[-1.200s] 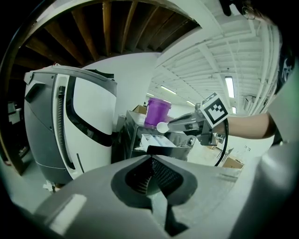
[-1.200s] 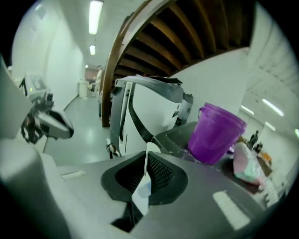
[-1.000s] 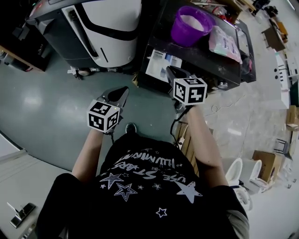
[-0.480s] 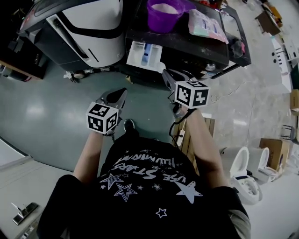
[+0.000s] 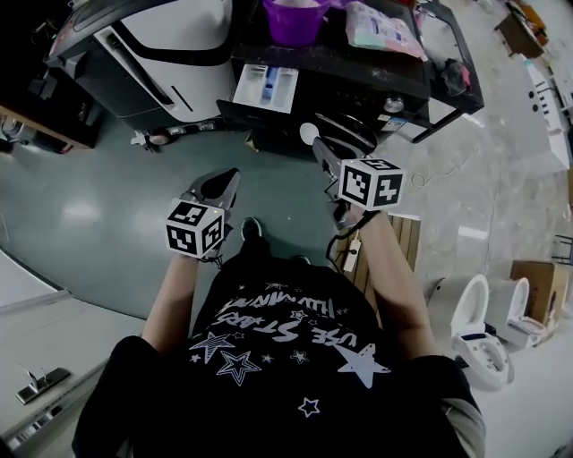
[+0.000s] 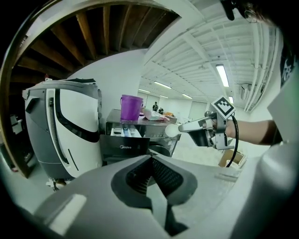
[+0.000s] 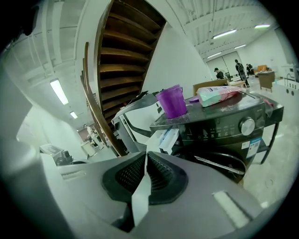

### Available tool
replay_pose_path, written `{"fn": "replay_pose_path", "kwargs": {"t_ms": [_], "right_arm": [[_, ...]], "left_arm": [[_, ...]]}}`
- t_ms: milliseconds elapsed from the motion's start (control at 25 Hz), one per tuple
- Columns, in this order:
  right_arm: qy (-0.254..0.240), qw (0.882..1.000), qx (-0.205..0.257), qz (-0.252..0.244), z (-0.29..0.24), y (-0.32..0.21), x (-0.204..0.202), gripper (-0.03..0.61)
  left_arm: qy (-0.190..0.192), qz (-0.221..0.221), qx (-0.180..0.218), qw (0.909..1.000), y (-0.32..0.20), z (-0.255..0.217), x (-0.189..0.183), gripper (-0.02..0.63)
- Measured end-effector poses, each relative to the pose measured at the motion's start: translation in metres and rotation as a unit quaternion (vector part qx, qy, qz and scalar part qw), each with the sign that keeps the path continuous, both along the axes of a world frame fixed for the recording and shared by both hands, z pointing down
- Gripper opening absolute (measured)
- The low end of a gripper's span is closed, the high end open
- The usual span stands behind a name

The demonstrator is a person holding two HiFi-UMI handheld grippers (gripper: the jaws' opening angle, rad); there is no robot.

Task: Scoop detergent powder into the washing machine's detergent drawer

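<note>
Tongs, head view: the left gripper (image 5: 231, 177) is held low over the floor (image 5: 98, 206) with its jaws pressed together; the right gripper (image 5: 320, 148) is raised further forward, with a white scoop (image 5: 308, 134) pinched in it.
Drawer, head view: the detergent drawer (image 5: 266, 87) is pulled out at the upper left of the washing machine (image 5: 358, 85), beyond the scoop and apart from it.
Machine top, head view: a purple cup (image 5: 294, 20) and a detergent bag (image 5: 380, 27) are set side by side.
Jaws, left gripper view: closed tip to tip, nothing between them.
Scene, left gripper view: the right gripper is seen at the right, the scoop's round head pointed toward the machine front.
Jaws, right gripper view: clamped on the scoop's flat white handle (image 7: 140, 198).
Drawer, right gripper view: seen open just past the jaw tips, below the cup and left of the dial (image 7: 247, 126).
</note>
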State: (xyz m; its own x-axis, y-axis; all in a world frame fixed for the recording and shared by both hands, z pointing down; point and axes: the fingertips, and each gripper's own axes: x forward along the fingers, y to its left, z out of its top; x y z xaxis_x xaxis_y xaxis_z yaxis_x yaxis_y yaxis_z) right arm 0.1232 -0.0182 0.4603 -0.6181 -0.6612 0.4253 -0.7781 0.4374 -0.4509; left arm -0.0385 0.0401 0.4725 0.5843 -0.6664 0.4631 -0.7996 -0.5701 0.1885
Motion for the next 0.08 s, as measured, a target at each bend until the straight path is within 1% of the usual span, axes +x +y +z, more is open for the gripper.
{"fn": "replay_pose_path", "kwargs": {"t_ms": [80], "right_arm": [[-0.003,1.0,-0.001,0.0,-0.0004,0.0105,0.0076,0.035]], "left_arm": [[0.0,-0.006,0.004,1.0,0.008,-0.0031,0.0058,0.002]]}}
